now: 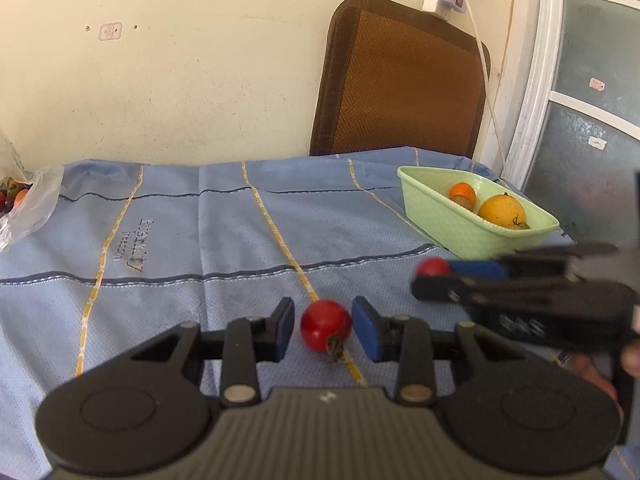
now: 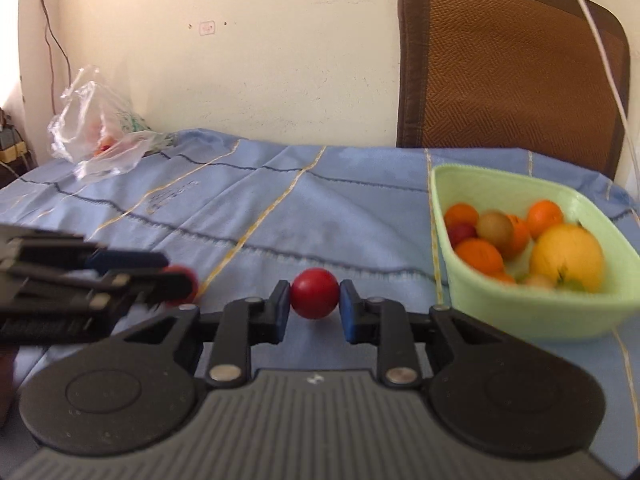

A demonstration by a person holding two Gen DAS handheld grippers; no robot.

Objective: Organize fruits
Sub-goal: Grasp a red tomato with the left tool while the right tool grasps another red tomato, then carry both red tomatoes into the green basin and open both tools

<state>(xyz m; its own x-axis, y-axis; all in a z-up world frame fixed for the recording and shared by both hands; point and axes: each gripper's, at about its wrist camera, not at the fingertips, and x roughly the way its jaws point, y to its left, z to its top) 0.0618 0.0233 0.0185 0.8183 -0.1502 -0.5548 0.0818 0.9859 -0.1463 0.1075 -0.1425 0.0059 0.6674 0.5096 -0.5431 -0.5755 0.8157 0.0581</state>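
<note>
right claw [image 2: 315, 307] pinches a red tomato [image 2: 314, 293] over the blue cloth [image 2: 320, 216], beside the green basket [image 2: 560, 320] of fruit.

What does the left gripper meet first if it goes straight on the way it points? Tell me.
The left gripper would first meet the red tomato between its open fingers, touching neither. Past it, the downward tilt likely leads onto the blue cloth, though depth is unclear.
</note>
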